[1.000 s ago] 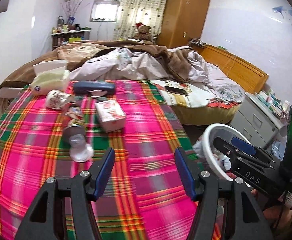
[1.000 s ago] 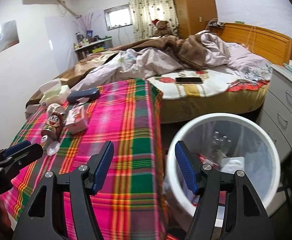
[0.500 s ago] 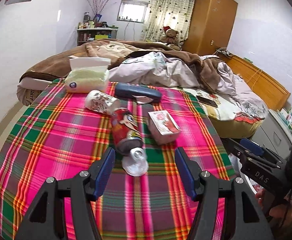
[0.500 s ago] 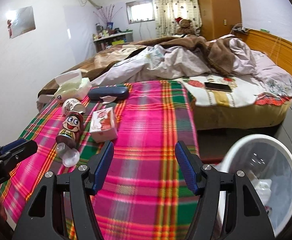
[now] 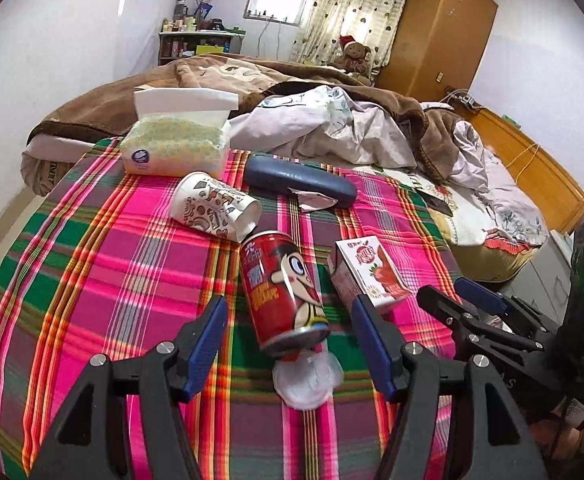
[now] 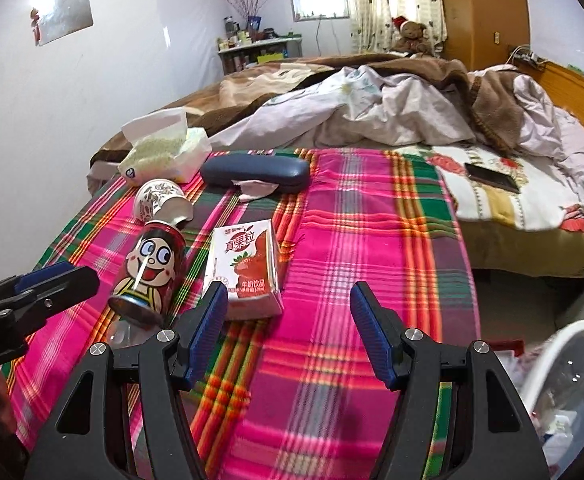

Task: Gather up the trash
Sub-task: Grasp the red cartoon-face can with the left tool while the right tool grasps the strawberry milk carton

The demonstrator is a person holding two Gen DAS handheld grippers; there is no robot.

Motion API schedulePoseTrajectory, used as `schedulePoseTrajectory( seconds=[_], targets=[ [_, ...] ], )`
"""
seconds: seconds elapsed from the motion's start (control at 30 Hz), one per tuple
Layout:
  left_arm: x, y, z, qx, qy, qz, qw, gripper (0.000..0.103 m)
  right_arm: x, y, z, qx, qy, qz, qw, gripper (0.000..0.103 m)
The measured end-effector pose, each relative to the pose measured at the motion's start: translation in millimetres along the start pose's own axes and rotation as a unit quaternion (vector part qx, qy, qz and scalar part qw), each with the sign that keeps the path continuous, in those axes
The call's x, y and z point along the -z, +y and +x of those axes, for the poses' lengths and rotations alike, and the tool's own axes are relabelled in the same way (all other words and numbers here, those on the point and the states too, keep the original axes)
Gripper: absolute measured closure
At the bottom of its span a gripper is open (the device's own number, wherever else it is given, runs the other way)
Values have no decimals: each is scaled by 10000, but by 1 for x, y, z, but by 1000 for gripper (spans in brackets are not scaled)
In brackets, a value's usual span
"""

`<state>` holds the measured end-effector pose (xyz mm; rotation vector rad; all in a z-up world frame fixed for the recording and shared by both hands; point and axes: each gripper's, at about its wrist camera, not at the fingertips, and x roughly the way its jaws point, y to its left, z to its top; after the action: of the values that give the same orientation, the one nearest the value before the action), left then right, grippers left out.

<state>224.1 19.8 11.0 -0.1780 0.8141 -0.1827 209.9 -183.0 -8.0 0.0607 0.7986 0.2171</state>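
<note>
A red cartoon can (image 5: pixel 280 284) lies on its side on the plaid blanket (image 5: pixel 92 280), and its shiny end shows between the fingers of my open left gripper (image 5: pixel 290 340), pads clear of it. A clear plastic cup (image 5: pixel 306 380) lies against the can's end. A patterned paper cup (image 5: pixel 212 208) lies tipped behind the can. A strawberry milk carton (image 6: pixel 248 268) lies just ahead of the left finger of my open right gripper (image 6: pixel 290 330), which holds nothing. The can (image 6: pixel 152 272) and my left gripper (image 6: pixel 76 276) show at that view's left.
A white trash bin (image 6: pixel 564 392) with litter inside stands off the bed's edge, lower right. A blue glasses case (image 5: pixel 300 182) with a paper scrap and a tissue pack (image 5: pixel 176 148) lie further back. A phone (image 6: pixel 492 178) rests on the flowered sheet. Rumpled bedding fills the far side.
Both grippers have swung left, away from the bin and over the plaid blanket. The can and carton have come close and centred. The bin has slid to the right view's edge.
</note>
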Motion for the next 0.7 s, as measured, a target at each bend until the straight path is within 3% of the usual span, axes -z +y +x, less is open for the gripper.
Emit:
schedulePoseTrajectory(
  seconds=[0.33, 0.57, 0.7],
  targets=[
    [-13, 3, 49, 34, 495, 41, 9988, 37, -7, -8, 13, -11, 61, 199, 9998, 38],
    [-11, 20, 61, 90, 643, -230, 9976, 37, -11, -2, 20, -55, 107, 112, 9999, 38],
    [-9, 28, 59, 137, 625, -275, 9976, 47, -12, 4, 25, -123, 140, 73, 9998, 38]
  ],
)
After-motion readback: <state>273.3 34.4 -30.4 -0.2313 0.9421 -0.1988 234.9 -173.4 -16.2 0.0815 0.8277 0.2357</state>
